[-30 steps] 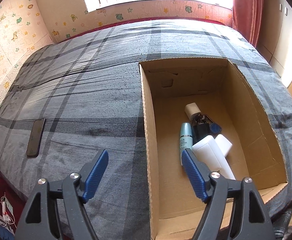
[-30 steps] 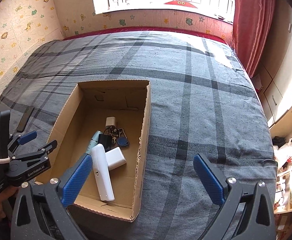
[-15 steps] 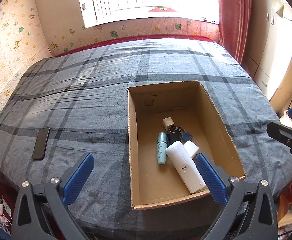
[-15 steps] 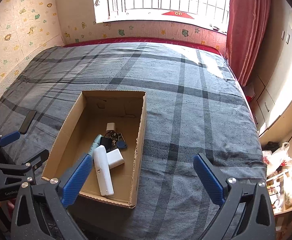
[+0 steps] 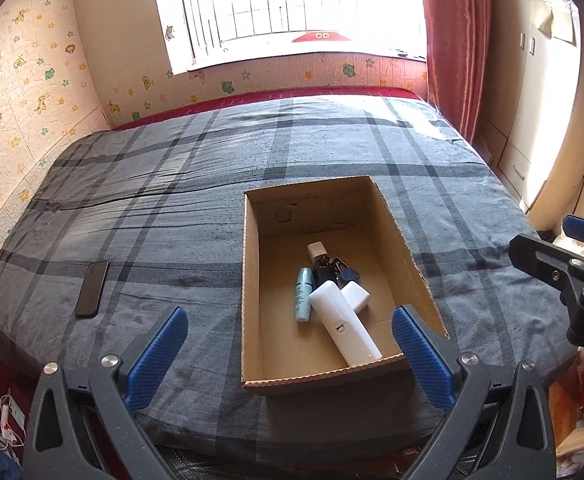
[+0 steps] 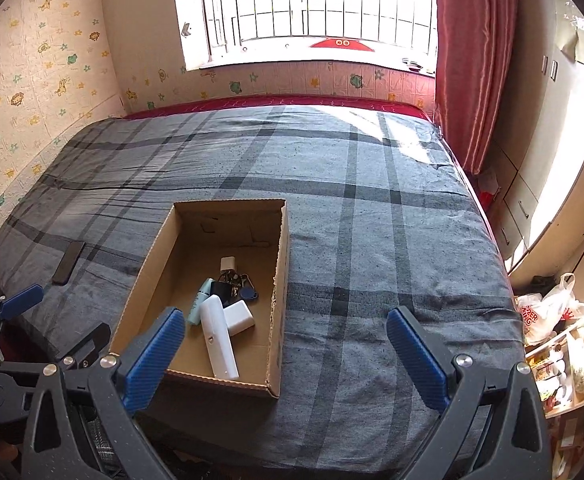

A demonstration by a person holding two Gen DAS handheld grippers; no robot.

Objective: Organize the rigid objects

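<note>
Nearest, left gripper (image 5: 290,354) with blue fingers (image 5: 156,358) spread wide, nothing between them, hovering over the near edge of the bed (image 5: 196,208). Likewise right gripper (image 6: 286,354), fingers (image 6: 418,364) wide apart and empty, above the grey plaid cover. Each gripper also seen from the side at the edge of the other's view.

Just beyond, open cardboard box (image 5: 252,280) resting on the bed close to its near edge. Inside, toward the near end, long white device (image 5: 344,330) lying diagonally, one end against the near wall. Beside it, touching, small white block (image 5: 355,295) partly tucked under it. Left of those, slim pale blue tube (image 5: 303,294) lying flat on the box floor. Farther in, bunch of keys (image 5: 332,270) with a dark fob and a round blue tag, then small cream cube (image 5: 317,249) at the far end of the cluster. Far half of the box floor bare.

Off to the left on the cover, well apart from the box, dark phone (image 5: 92,289) lying flat.

Farthest, bright barred window (image 6: 312,8), red curtain (image 6: 472,60) at its right, animal-print wall (image 5: 24,92) at the left.
</note>
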